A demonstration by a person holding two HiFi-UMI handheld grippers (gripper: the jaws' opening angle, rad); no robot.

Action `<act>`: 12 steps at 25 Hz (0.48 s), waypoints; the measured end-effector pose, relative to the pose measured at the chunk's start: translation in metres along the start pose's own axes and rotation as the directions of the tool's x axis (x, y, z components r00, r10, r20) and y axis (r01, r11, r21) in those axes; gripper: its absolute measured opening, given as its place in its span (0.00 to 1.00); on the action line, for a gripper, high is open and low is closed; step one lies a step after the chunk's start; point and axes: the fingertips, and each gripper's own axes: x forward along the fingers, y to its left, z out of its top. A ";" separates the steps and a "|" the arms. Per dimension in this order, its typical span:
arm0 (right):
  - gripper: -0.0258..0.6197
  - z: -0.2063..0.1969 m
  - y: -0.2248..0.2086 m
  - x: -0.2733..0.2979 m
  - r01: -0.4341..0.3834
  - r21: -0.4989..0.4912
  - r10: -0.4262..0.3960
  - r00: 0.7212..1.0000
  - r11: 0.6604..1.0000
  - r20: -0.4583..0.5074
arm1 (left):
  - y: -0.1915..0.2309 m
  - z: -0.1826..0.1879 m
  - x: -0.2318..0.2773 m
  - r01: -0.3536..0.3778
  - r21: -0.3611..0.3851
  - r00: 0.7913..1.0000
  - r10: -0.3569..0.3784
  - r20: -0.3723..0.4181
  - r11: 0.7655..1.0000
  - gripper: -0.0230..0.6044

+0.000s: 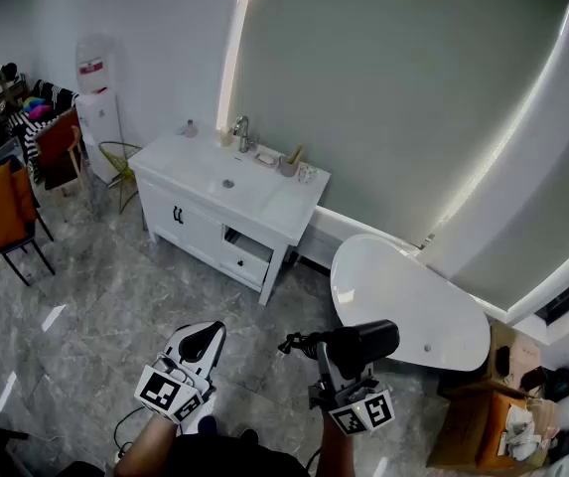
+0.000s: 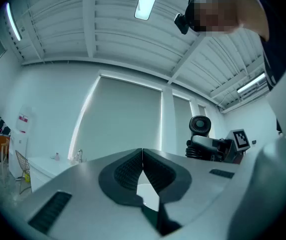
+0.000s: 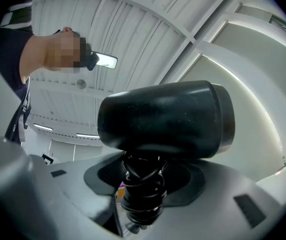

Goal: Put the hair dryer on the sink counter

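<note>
Right tongs [image 3: 142, 183] pinch the hair dryer [image 3: 163, 117] by its cord-wrapped handle, barrel sideways, in the air above the floor. It is well apart from the sink desk [image 1: 269, 205]. Left tongs [image 2: 143, 170] pressed together, empty. Bathtub [image 1: 410, 304] near right.

No writing is legible in any view.

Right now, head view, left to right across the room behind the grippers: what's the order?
orange chair → water dispenser → sink counter → bathtub → cardboard boxes
</note>
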 end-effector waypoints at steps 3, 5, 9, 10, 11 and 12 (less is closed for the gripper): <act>0.39 -0.001 -0.002 0.000 0.003 0.000 -0.003 1.000 1.000 -0.005 | -0.001 -0.002 0.000 0.002 -0.007 1.000 -0.002 -0.002 1.000 0.08; 0.39 -0.001 -0.001 -0.001 0.004 0.004 -0.004 1.000 1.000 -0.008 | -0.001 -0.003 -0.001 0.004 -0.009 1.000 -0.004 -0.004 1.000 0.08; 0.39 -0.003 -0.001 -0.002 0.000 0.005 0.000 1.000 1.000 -0.017 | -0.002 -0.001 0.000 0.006 -0.010 1.000 -0.006 -0.002 1.000 0.08; 0.39 -0.003 -0.001 -0.002 -0.002 0.006 0.002 1.000 1.000 -0.018 | -0.002 0.000 0.001 0.006 -0.008 1.000 -0.006 0.001 1.000 0.08; 0.39 -0.004 0.000 -0.002 -0.003 0.006 0.003 1.000 1.000 -0.020 | -0.002 0.000 0.001 0.005 -0.004 1.000 -0.005 0.004 1.000 0.08; 0.39 -0.005 0.000 -0.002 -0.002 0.003 0.002 1.000 1.000 -0.024 | -0.002 0.000 0.001 0.004 0.001 1.000 -0.004 0.006 1.000 0.08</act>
